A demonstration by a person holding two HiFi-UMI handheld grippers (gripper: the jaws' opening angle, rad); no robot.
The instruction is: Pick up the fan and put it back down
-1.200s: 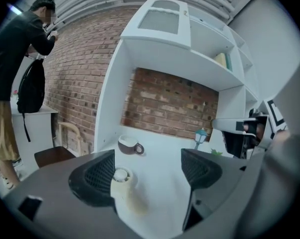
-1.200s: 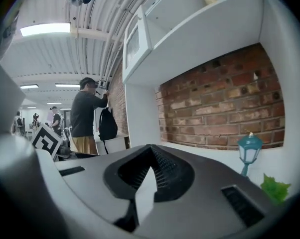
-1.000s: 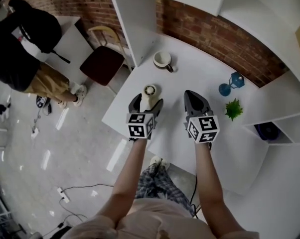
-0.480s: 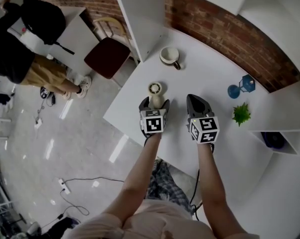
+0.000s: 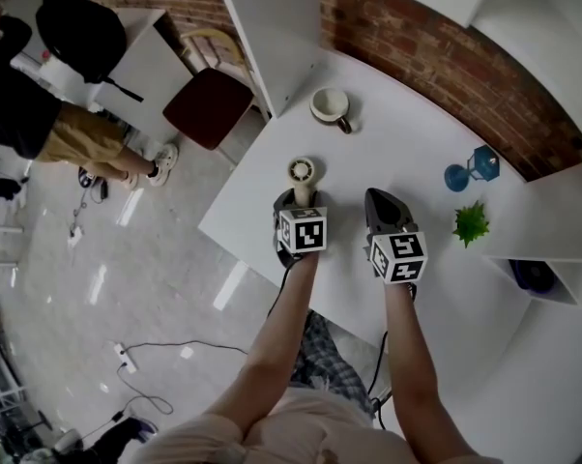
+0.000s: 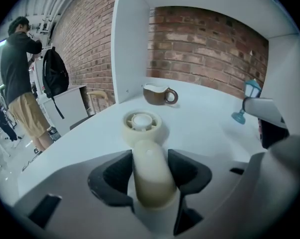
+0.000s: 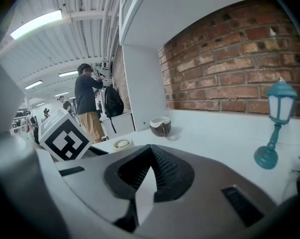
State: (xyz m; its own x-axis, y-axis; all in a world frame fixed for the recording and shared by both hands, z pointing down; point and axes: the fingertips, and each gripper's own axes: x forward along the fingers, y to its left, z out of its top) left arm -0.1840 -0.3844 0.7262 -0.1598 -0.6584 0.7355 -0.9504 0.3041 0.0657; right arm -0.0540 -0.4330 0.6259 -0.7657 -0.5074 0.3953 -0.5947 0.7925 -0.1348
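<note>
Ahead of you on the white table (image 5: pixel 397 153), a brown-and-white ceramic mug (image 5: pixel 328 106) stands near the red brick wall (image 5: pixel 417 56). To your right, a teal lantern-shaped ornament (image 5: pixel 472 167) stands near a small green potted plant (image 5: pixel 470 223). To your left are a dark red padded chair (image 5: pixel 210 109) and a person in tan shorts (image 5: pixel 73 145).

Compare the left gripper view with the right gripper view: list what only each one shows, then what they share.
Only the left gripper view: the cream plastic handheld fan's handle between the left tool's jaws, which are closing against it. Only the right gripper view: the right tool, jaws together on nothing, the left tool's black-and-white marker cube, and ceiling strip lights. Both: the fan's round head, the brown-and-white mug, the teal lantern ornament, the red brick wall, the white table, and a standing person beside a black backpack.
</note>
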